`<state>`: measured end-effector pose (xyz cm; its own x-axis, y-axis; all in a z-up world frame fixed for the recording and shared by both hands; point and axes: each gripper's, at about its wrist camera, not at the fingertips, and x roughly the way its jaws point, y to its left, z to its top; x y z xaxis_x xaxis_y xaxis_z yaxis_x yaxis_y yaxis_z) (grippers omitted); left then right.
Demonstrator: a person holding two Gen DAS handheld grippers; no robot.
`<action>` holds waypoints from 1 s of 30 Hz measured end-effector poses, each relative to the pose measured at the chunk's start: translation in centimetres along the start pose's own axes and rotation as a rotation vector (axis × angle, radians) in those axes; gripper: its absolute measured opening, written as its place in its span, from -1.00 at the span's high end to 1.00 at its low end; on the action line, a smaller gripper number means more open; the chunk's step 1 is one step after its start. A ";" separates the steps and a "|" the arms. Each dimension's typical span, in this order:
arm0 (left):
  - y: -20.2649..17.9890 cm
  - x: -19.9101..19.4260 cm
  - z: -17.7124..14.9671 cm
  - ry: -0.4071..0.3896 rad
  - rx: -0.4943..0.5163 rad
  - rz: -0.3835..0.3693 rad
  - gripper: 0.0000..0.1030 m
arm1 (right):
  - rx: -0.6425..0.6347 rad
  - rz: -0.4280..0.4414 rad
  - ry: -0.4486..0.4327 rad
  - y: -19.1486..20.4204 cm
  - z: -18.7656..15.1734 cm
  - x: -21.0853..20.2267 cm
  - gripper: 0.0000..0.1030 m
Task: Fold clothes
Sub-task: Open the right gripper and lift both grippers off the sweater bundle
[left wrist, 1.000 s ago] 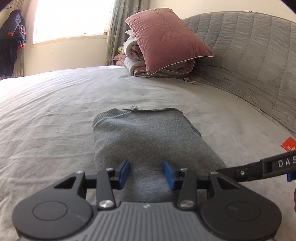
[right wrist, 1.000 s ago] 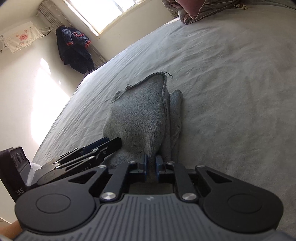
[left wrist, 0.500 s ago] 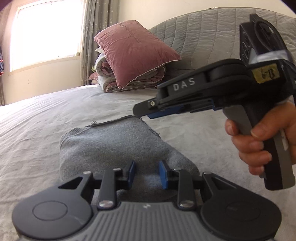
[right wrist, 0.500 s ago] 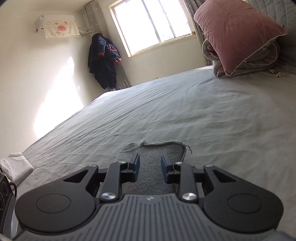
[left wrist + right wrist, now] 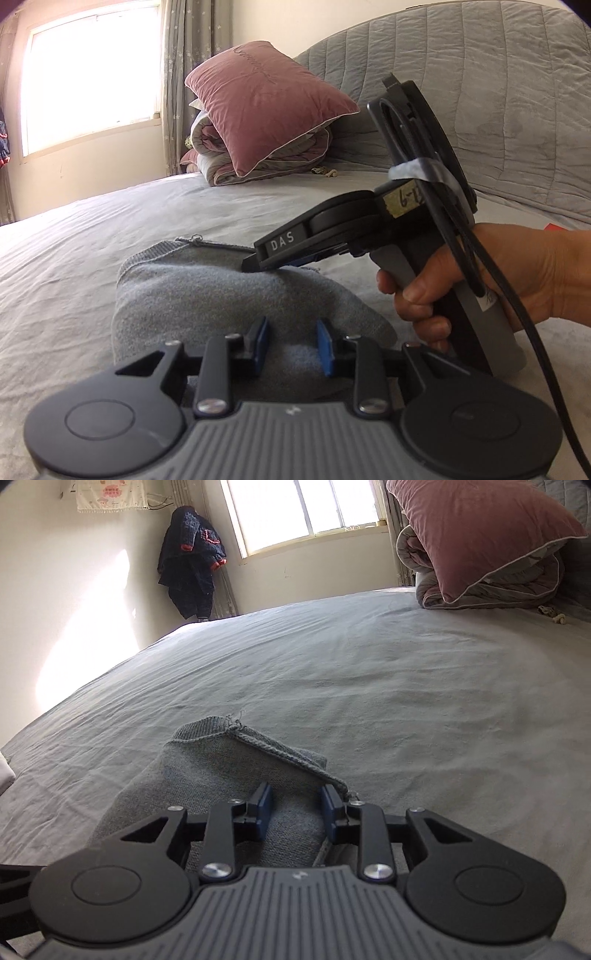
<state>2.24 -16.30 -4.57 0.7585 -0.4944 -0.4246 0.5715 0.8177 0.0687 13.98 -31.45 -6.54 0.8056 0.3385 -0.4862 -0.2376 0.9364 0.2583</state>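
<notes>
Two hand-held grippers work over one garment: nearest the left wrist camera, the left hand-held gripper (image 5: 290, 345) hovers at the near end of a folded grey knitted sweater (image 5: 229, 291), its blue pads standing narrowly apart with nothing pinched between them. Just beyond, the right hand-held gripper (image 5: 295, 814), gripped by the person's right hand (image 5: 480, 280), points down at the far part of the same bundle; in its own view its jaws are likewise a narrow gap, empty, straddling the knit beside a ribbed hem that lies diagonally across the top. The sweater rests as a compact, rather lumpy packet on the grey bed sheet (image 5: 406, 686), well short of the pink velvet pillow (image 5: 266, 107) on rolled bedding by the quilted headboard. The fold appears nearly finished, so the step in hand is likely tidying or a last fold. Next calls for closing on an edge layer, or pressing the packet flat, without dragging the loose hem.
</notes>
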 end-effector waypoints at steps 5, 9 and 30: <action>-0.2 -0.6 0.4 0.008 0.009 0.009 0.43 | 0.013 -0.053 0.003 0.5 0.3 -1.0 0.12; 0.8 -1.6 1.0 0.030 -0.057 -0.061 0.06 | 0.094 -0.047 -0.007 0.0 0.2 -3.1 0.09; 4.7 -4.1 1.2 0.285 -0.077 0.016 -0.54 | 0.334 -0.070 0.023 3.3 -2.4 -10.6 -0.58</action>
<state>2.17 -10.81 -1.39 0.6425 -0.3877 -0.6610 0.5268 0.8499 0.0136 3.34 -31.71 -2.50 0.8005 0.2799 -0.5299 0.0118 0.8767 0.4810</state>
